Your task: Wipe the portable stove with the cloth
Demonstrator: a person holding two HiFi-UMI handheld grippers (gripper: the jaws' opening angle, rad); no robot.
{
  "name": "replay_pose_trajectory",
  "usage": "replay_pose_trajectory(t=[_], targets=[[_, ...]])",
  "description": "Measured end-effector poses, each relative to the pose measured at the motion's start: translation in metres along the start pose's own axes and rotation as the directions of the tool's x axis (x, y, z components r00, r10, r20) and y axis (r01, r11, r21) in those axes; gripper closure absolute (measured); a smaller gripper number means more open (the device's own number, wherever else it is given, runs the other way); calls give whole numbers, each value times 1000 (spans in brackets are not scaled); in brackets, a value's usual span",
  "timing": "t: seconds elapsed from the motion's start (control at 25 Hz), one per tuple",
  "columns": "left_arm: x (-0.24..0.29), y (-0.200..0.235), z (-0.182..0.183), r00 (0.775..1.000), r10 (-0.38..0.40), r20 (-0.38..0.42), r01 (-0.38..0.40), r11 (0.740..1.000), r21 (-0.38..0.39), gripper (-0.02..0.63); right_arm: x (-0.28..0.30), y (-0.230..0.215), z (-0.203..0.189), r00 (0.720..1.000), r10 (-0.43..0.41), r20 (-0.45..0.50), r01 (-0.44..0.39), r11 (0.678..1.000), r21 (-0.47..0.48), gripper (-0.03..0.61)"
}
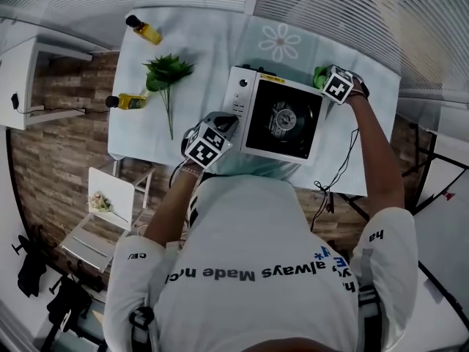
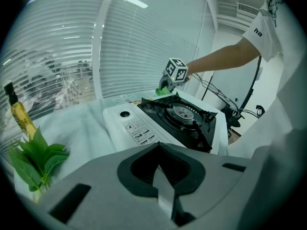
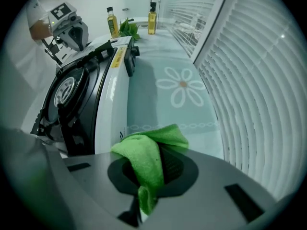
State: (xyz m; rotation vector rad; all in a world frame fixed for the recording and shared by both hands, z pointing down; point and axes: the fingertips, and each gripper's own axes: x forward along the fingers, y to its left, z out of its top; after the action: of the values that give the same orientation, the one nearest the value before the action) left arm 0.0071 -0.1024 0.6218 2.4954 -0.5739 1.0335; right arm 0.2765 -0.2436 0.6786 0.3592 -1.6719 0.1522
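The portable stove [image 1: 275, 119] has a white body and a black burner top, and it lies in the middle of the table. In the head view my right gripper [image 1: 324, 79] is at its far right corner, shut on a green cloth [image 1: 319, 74]. In the right gripper view the cloth [image 3: 148, 152] hangs folded out of the right gripper [image 3: 146, 176], beside the stove's white side wall [image 3: 112, 95]. My left gripper [image 1: 229, 122] is by the control-panel end, its jaws shut with nothing between them. The left gripper [image 2: 160, 176] faces the stove [image 2: 163, 121] from a short distance.
Two oil bottles [image 1: 143, 29] [image 1: 126, 101] and a green plant sprig [image 1: 165, 75] lie on the table's left part. A flower print [image 1: 282, 41] marks the tablecloth behind the stove. A white chair [image 1: 102, 211] stands at the left, and cables [image 1: 337, 174] hang off the table's right front.
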Motion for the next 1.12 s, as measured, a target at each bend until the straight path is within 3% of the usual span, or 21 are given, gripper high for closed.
replay_pose_trajectory(t=[0.28, 0.76, 1.0, 1.12], targets=[[2, 1, 0, 1000, 4, 5, -4, 1000, -15, 603, 9, 8, 53, 997, 53, 64, -51, 998, -25, 555], [1, 1, 1, 1000, -2, 19, 3, 1000, -22, 603, 14, 16, 133, 987, 67, 143, -60, 997, -53, 555], [1, 2, 2, 999, -13, 42, 15, 999, -33, 603, 10, 16, 150, 989, 26, 147, -20, 999, -45, 555], [-2, 0, 1, 999, -2, 35, 2, 1000, -16, 601, -2, 4, 157, 986, -47, 160, 57, 997, -58, 555]])
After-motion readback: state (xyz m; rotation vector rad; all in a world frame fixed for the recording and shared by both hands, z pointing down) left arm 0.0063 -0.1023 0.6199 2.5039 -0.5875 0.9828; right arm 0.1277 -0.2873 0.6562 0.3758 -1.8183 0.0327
